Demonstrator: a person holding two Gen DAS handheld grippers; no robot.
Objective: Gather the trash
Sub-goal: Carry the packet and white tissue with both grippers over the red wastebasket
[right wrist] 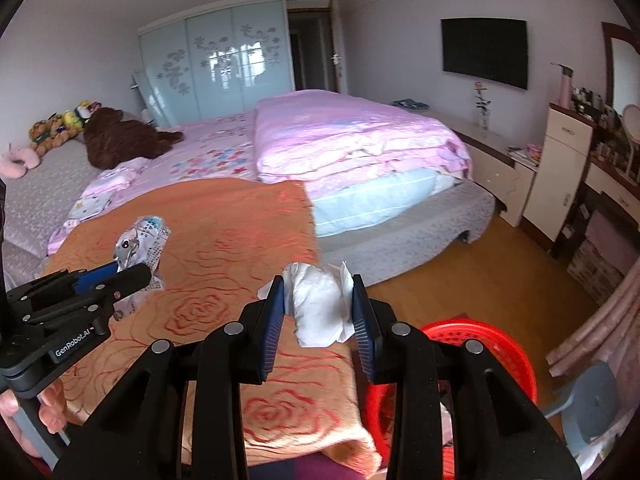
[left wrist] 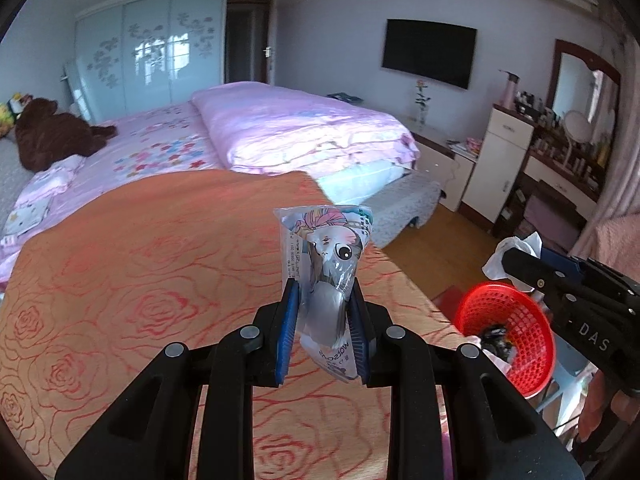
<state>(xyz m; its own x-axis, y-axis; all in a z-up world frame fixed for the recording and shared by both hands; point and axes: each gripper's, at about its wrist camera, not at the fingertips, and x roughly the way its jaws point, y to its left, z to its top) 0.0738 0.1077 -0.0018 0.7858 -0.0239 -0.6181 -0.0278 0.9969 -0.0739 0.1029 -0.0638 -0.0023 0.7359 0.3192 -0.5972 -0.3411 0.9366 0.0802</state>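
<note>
The left gripper [left wrist: 323,312] pinches a printed snack wrapper [left wrist: 328,264] above the orange blanket [left wrist: 140,272]. The right gripper [right wrist: 318,312] squeezes a crumpled white tissue [right wrist: 320,304], with the red basket [right wrist: 508,352] just right.

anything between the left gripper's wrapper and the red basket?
Only bare orange cloth separates wrapper and basket, left wrist view.

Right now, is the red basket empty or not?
Not empty: the left wrist view shows dark crumpled trash lying inside the red basket.
</note>
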